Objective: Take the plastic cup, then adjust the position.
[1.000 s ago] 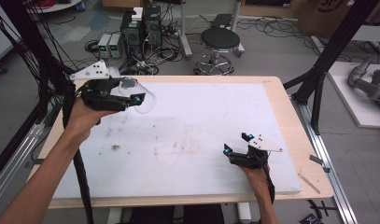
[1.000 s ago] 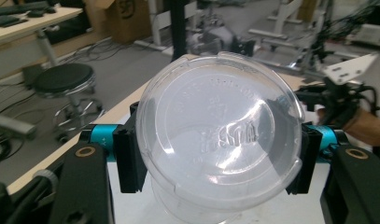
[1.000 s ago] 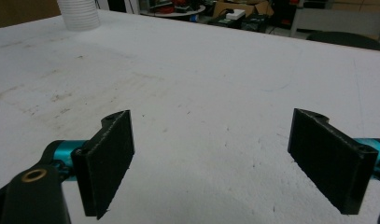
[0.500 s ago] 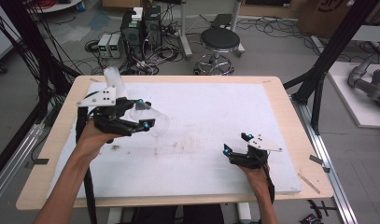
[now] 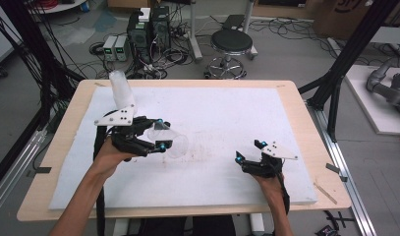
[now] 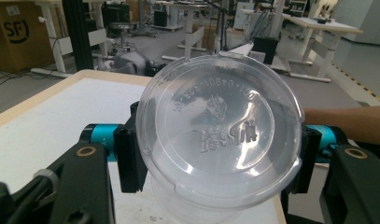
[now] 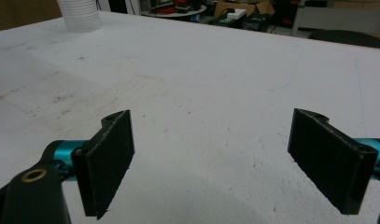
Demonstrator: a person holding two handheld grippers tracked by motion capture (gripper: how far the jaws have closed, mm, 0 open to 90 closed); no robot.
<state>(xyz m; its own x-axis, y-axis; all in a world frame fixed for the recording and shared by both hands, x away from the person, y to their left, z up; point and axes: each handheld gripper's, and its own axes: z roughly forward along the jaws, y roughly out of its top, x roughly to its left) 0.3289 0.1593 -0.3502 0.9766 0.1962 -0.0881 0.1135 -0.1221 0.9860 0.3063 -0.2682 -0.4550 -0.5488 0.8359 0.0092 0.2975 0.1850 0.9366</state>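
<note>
A clear plastic cup (image 5: pixel 172 142) lies sideways between the jaws of my left gripper (image 5: pixel 161 133), which is shut on it, left of the table's middle. In the left gripper view the cup (image 6: pixel 220 140) shows its embossed bottom to the camera, with a black pad on either side of it in my left gripper (image 6: pixel 218 156). A tall stack of clear cups (image 5: pixel 120 89) stands upright at the back left, and the stack (image 7: pixel 78 14) also appears far off in the right gripper view. My right gripper (image 5: pixel 248 150) rests low at the front right, open with nothing between its fingers (image 7: pixel 108 158).
The white foam board (image 5: pixel 227 113) covers the wooden table (image 5: pixel 305 118); it carries faint dark smudges near the middle. Beyond the far edge stand a stool (image 5: pixel 231 43) and electronics boxes (image 5: pixel 149 29) on the floor. Black frame posts (image 5: pixel 345 69) rise at the right.
My left gripper has carried the cup from the back left corner toward the near middle, away from the stack, which is now uncovered. The right gripper has stayed put.
</note>
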